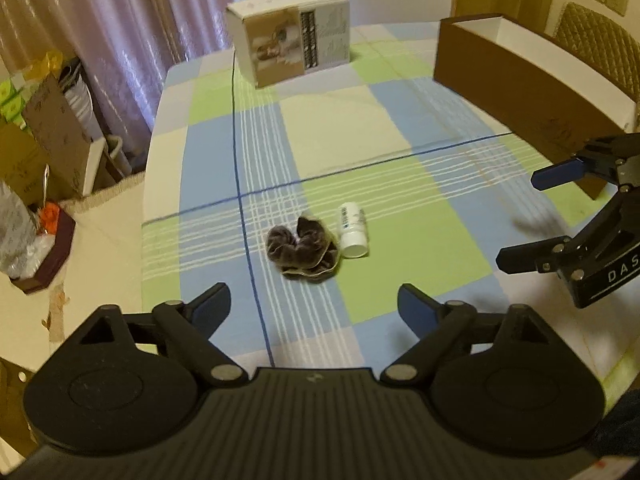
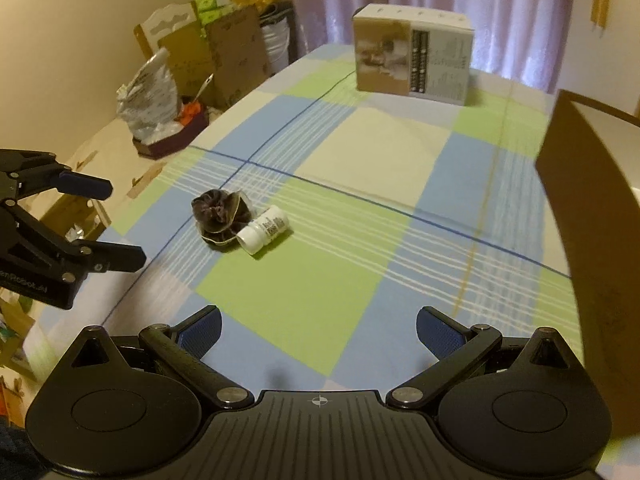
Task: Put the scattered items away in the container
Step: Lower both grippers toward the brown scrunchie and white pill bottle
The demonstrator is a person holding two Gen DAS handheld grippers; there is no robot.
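Note:
A dark velvet scrunchie (image 1: pixel 304 250) (image 2: pixel 216 216) lies on the checked tablecloth, touching a small white bottle (image 1: pixel 353 230) (image 2: pixel 264 229) lying on its side. My left gripper (image 1: pixel 314 308) (image 2: pixel 120 224) hovers open just short of the scrunchie, nothing between its fingers. My right gripper (image 2: pixel 318 330) (image 1: pixel 520 220) is open and empty, further right over the cloth. The brown open container (image 1: pixel 532 80) (image 2: pixel 592 216) stands at the table's right side, white inside; its contents are hidden.
A printed cardboard box (image 1: pixel 290 40) (image 2: pixel 414 54) stands at the table's far end before the curtains. Off the left edge are stacked cartons and bags (image 1: pixel 44 128) (image 2: pixel 188 68). A quilted chair back (image 1: pixel 596 48) shows behind the container.

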